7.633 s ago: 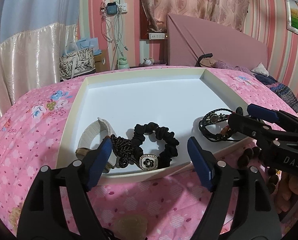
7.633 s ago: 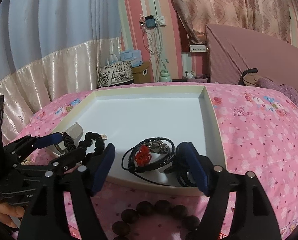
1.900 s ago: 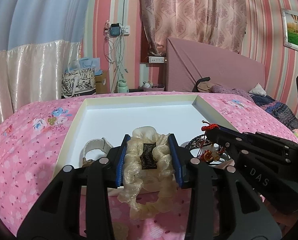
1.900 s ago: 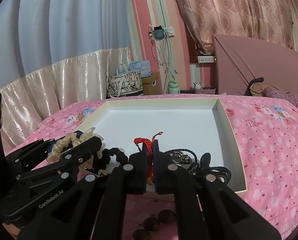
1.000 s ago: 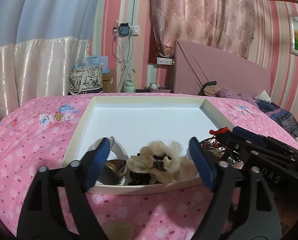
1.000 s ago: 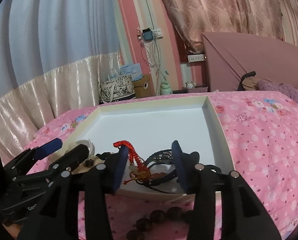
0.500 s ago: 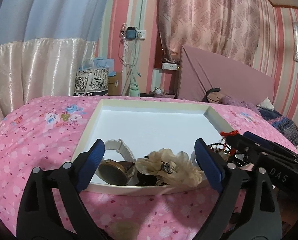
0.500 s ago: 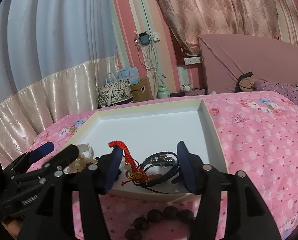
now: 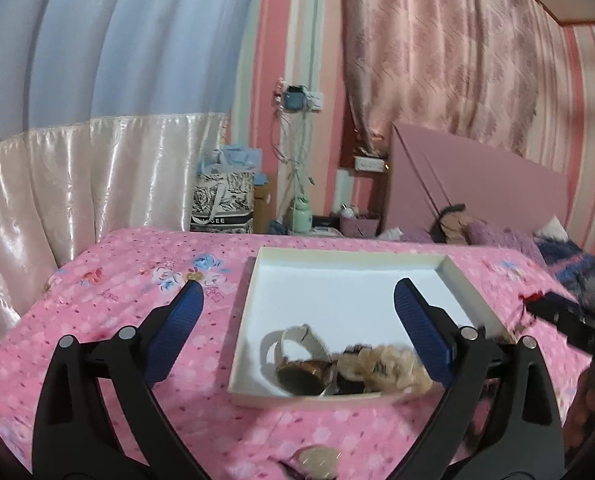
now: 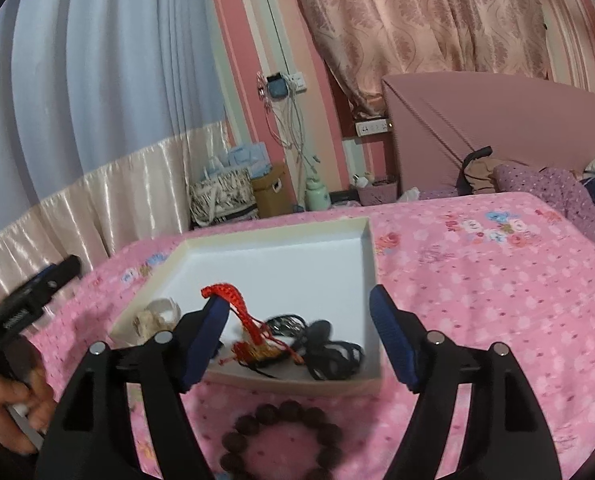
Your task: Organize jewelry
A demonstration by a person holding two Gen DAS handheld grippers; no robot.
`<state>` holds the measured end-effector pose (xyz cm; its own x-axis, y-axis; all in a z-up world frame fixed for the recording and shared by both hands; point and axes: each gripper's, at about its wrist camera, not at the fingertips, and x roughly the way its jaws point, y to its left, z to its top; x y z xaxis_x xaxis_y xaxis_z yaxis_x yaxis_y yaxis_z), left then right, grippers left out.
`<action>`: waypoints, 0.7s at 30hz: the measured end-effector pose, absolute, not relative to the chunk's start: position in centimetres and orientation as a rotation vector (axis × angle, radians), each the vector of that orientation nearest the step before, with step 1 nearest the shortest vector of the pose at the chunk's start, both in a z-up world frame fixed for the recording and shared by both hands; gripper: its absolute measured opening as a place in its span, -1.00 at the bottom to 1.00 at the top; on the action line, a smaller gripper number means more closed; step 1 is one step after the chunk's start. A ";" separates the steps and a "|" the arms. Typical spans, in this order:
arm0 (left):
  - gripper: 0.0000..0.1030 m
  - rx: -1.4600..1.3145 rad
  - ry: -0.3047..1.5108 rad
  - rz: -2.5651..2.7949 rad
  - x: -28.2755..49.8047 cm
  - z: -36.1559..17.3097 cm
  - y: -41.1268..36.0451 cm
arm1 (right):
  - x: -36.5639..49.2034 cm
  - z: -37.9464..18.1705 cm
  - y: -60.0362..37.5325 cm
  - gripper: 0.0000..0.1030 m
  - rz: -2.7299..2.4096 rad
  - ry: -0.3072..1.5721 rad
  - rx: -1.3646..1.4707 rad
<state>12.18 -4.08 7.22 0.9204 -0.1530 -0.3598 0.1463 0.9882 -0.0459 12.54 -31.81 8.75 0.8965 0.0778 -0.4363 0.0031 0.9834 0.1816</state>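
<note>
A white tray (image 9: 244, 320) lies on the pink bedspread. At its near edge sit a white-strapped watch (image 9: 302, 366) and a cream scrunchie (image 9: 393, 368). My left gripper (image 9: 297, 294) hovers before the tray, jaws opening wide with nothing between them. My right gripper (image 10: 297, 300) is also opening. A red cord bracelet (image 10: 243, 314) drapes from its left pad down to its charm in the tray (image 10: 367, 264), beside black braided bracelets (image 10: 325, 344). Neither pad presses on it. A dark wooden bead bracelet (image 10: 281, 440) lies on the bed below the right gripper.
A round gold-toned piece (image 9: 317, 460) rests on the bedspread under the left gripper. The right gripper (image 9: 557, 314) shows at the left view's right edge. A hand (image 10: 13, 400) holds the left gripper (image 10: 37, 284). Pillows and a headboard stand at the far right.
Both grippers have drawn back and up from the tray while their jaws widened. The scrunchie now lies free in the tray. The red bracelet has slipped from the right grip, its cord still on one pad.
</note>
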 end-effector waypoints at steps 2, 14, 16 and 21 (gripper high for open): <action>0.85 0.059 0.379 -0.134 11.3 6.9 -3.3 | 11.7 9.0 -32.4 0.44 0.030 0.472 0.180; 0.86 0.184 0.543 -0.129 8.0 0.5 -2.3 | 7.8 6.2 -31.2 0.48 0.052 0.565 0.076; 0.86 0.183 0.552 -0.137 8.1 0.2 -2.9 | 8.2 6.1 -31.6 0.48 0.051 0.574 0.073; 0.86 0.211 0.595 -0.138 8.6 -0.6 -3.9 | 10.5 3.1 -31.9 0.48 0.054 0.695 0.082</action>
